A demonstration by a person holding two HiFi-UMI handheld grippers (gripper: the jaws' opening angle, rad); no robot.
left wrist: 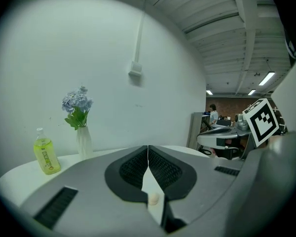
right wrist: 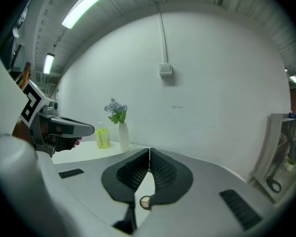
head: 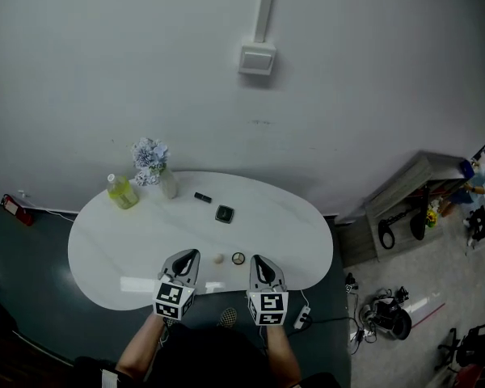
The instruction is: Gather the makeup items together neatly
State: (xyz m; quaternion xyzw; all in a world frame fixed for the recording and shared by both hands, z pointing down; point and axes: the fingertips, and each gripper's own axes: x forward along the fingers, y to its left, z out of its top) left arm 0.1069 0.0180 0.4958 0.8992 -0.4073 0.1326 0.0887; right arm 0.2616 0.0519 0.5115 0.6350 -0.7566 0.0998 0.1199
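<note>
On the white oval table (head: 105, 241) lie a small beige round item (head: 219, 259), a round open compact (head: 238, 258), a square black compact (head: 224, 213) and a short black stick-like item (head: 203, 197). My left gripper (head: 191, 254) hovers at the near edge, just left of the beige item, jaws shut and empty. My right gripper (head: 257, 259) sits just right of the round compact, also shut and empty. In the left gripper view the beige item (left wrist: 153, 198) shows below the closed jaws. The round compact (right wrist: 145, 202) shows under the right gripper's closed jaws.
A yellow-green bottle (head: 122, 191) and a white vase of pale blue flowers (head: 169, 184) stand at the table's far left. Behind is a white wall with a switch box (head: 257, 59). A grey shelf (head: 408, 196) and floor clutter lie to the right.
</note>
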